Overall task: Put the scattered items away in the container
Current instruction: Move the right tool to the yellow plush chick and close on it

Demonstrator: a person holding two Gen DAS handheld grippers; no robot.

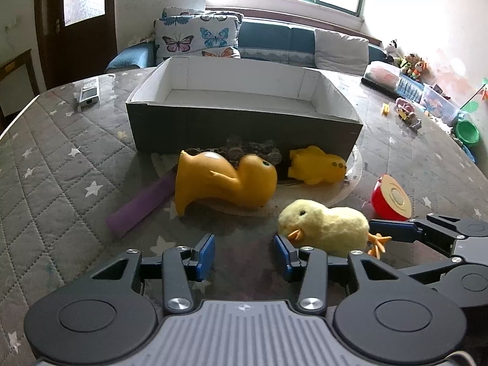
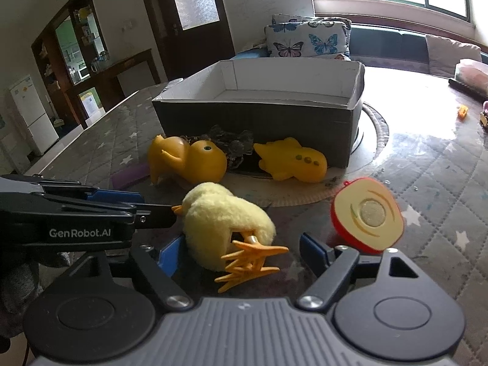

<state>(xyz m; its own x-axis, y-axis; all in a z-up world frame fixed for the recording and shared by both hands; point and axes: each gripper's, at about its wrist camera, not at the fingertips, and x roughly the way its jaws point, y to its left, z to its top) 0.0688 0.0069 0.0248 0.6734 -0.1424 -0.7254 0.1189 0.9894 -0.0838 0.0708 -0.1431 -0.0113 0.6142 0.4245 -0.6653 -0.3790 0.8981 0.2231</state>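
Note:
An open box, white inside and empty, stands on the quilted table. In front of it lie a big yellow rubber duck, a small yellow rubber toy, a purple stick and a dark crumpled thing. A fluffy yellow chick lies nearer. My right gripper is open around the chick's rear and feet. My left gripper is open and empty, its right finger beside the chick's beak. A red half apple lies to the right.
A remote lies at the far left of the table. Small toys, clear bins and a green bowl crowd the right edge. A sofa with butterfly cushions stands behind the table.

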